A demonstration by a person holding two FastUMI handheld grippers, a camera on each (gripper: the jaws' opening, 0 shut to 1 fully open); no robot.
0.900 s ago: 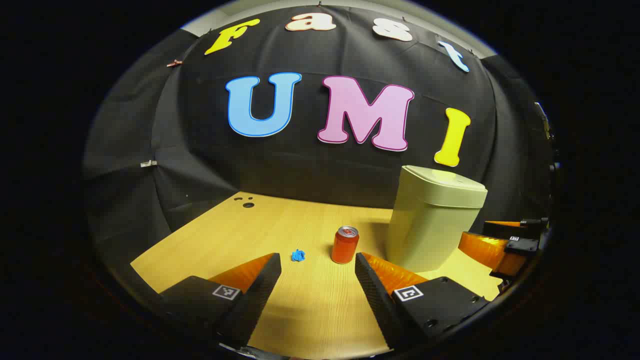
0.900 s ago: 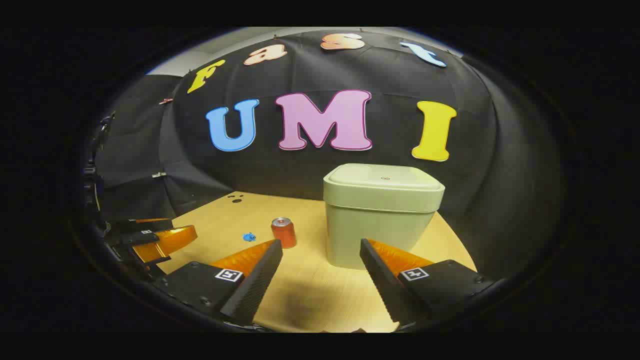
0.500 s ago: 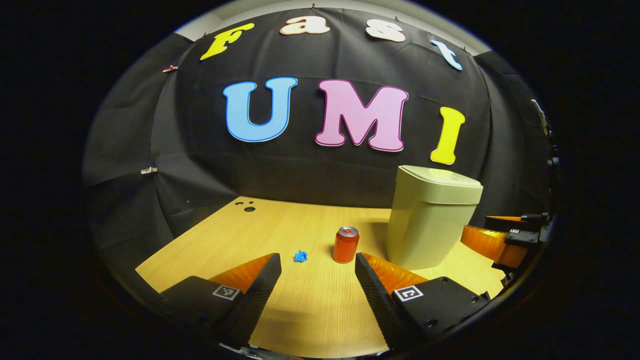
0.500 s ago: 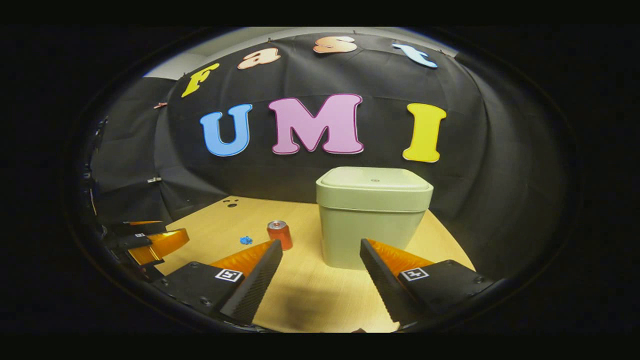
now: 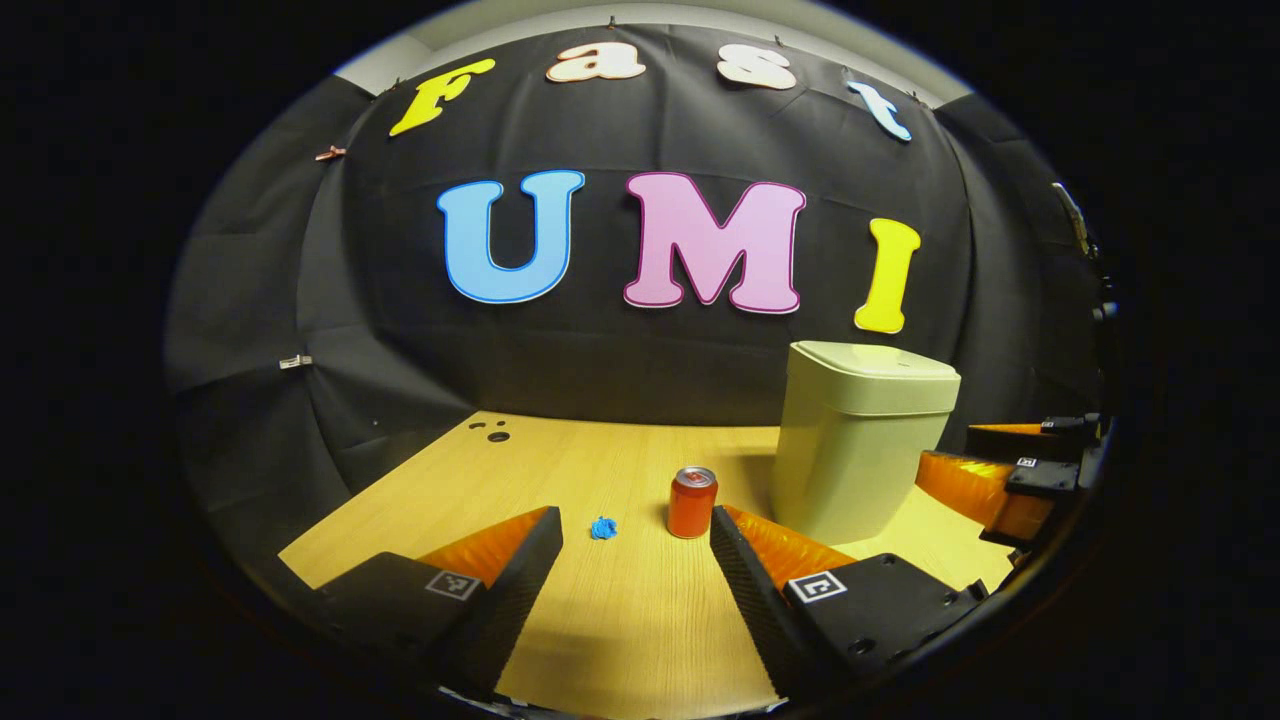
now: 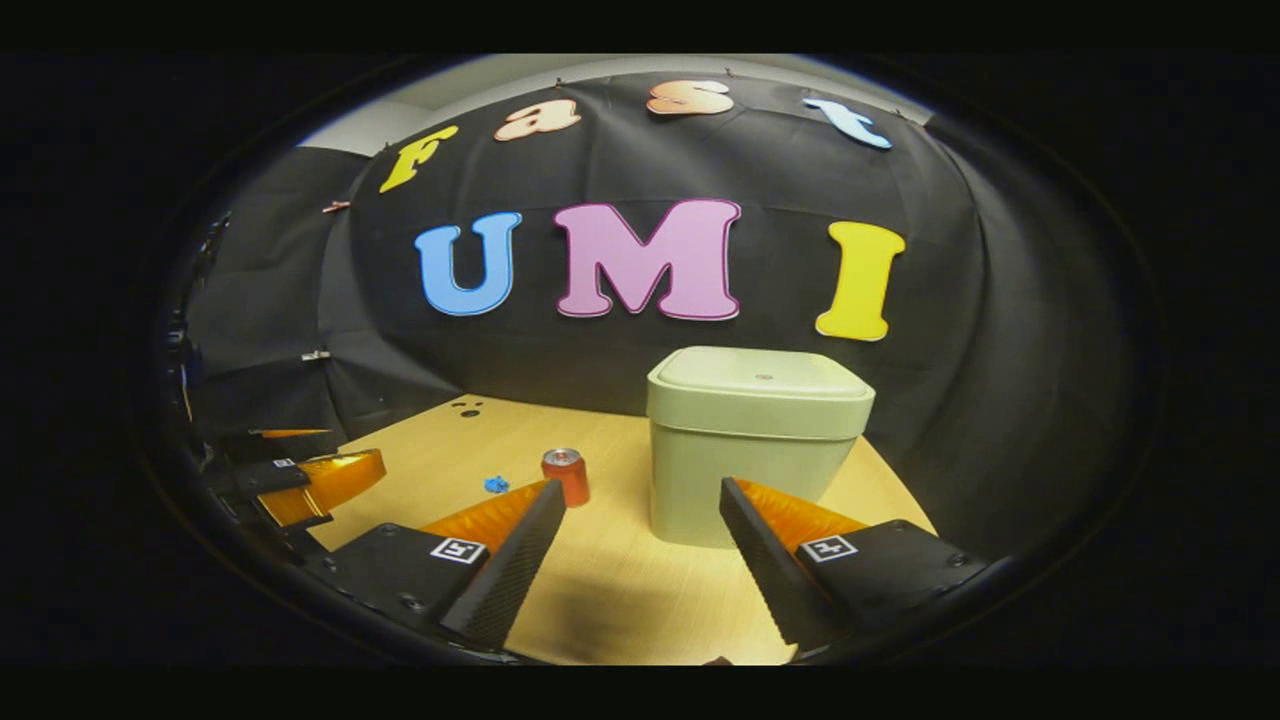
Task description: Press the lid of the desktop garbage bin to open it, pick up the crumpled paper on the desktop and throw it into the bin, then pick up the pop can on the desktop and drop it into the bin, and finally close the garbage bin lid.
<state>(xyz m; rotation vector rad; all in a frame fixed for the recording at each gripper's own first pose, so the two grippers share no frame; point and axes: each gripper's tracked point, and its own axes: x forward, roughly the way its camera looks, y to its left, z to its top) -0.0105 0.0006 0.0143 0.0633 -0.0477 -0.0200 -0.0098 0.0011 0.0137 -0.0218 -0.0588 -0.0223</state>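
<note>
Black cloth walls ring your pale wooden desktop (image 5: 620,620), both tools spread apart and empty.

In the left gripper view the garbage bin (image 5: 858,440) stands right of centre with its lid (image 5: 873,362) down; the pop can (image 5: 691,502) stands upright just left of it, then the crumpled paper (image 5: 602,527), too small to make out. Your left gripper (image 5: 636,525) sits at the bottom; your right gripper (image 6: 642,492) is cut off at the right edge.

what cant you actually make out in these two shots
- Inside of the bin: hidden by its shut lid, both views.
- Crumpled paper: too small for detail.
- Pop can base: hidden by the right claw finger, right gripper view.
- Bin's far side: faces away.
</note>
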